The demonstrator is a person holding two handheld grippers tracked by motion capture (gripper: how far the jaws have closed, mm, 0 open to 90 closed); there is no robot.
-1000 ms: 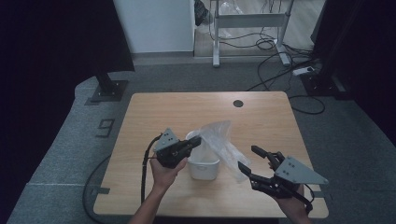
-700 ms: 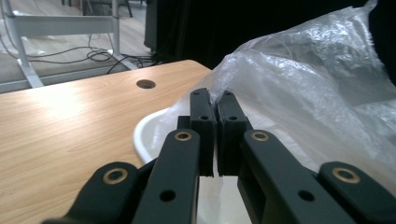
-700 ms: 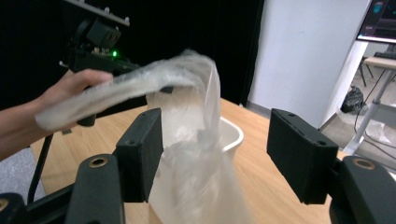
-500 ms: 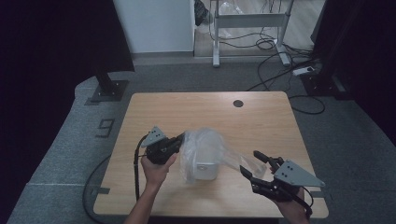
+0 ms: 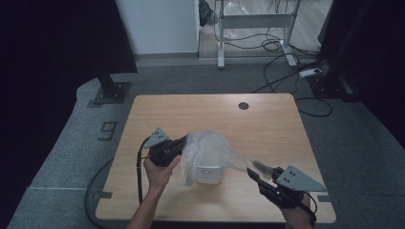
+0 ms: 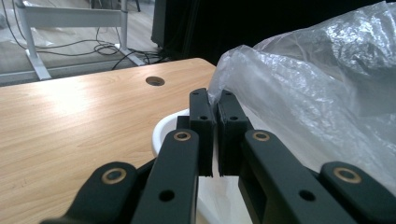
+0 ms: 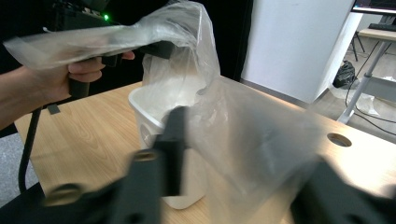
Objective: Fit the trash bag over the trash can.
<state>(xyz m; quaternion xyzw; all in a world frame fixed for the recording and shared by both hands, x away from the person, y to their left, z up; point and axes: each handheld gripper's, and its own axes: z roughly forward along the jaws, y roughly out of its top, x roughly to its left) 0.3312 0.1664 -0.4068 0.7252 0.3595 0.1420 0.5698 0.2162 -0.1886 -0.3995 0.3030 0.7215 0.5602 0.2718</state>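
With the left claw clenched on the clear bag over the white bin mid-desk, the released right claw at four o'clock should catch the opposite rim and spread it evenly.

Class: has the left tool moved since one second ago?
Yes. The left tool has shifted left, toward the table edge, away from the white bin.
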